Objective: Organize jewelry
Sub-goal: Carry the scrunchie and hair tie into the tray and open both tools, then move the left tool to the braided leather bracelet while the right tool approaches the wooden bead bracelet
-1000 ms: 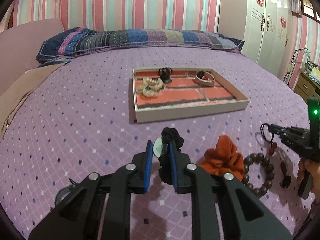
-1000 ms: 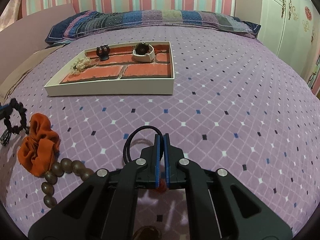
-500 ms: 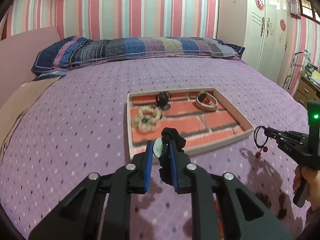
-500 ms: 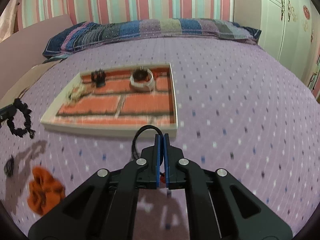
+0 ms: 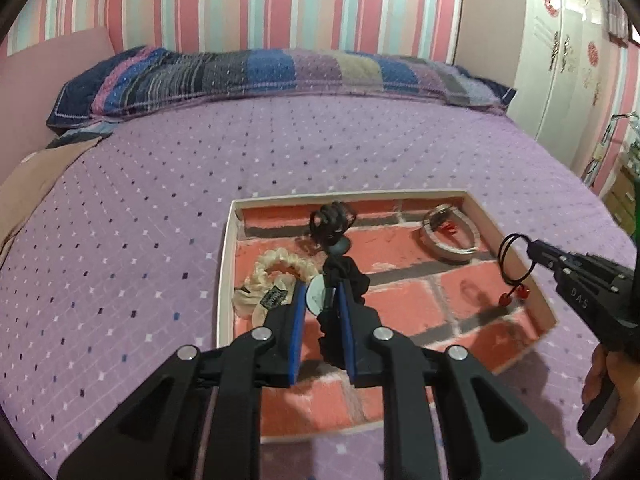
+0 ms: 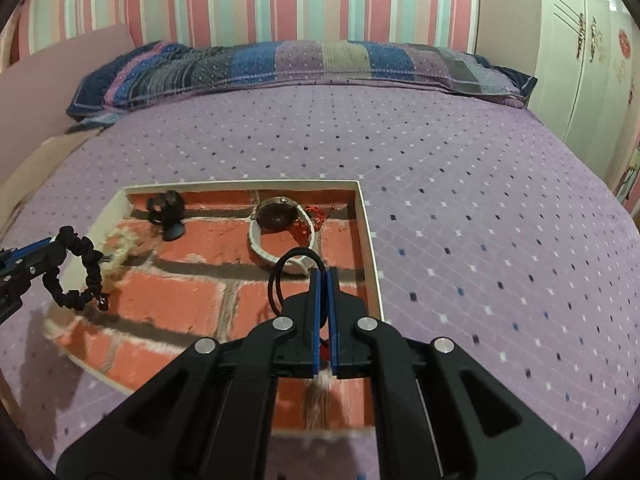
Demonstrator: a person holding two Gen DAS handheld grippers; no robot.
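A purple quilted bed [image 5: 160, 184] carries a shallow white tray [image 5: 225, 264] with a brick-pattern floor. Above the tray, the left gripper [image 5: 322, 304] has its jaws clamped on a black scrunchie [image 6: 82, 276]. The right gripper [image 6: 324, 280] is above the tray's right side, jaws together on a black cord loop [image 5: 516, 258] with red beads. Inside the tray lie a cream scrunchie [image 5: 276, 280], a white-strap watch [image 6: 280, 232] and a black hair claw [image 5: 332, 222].
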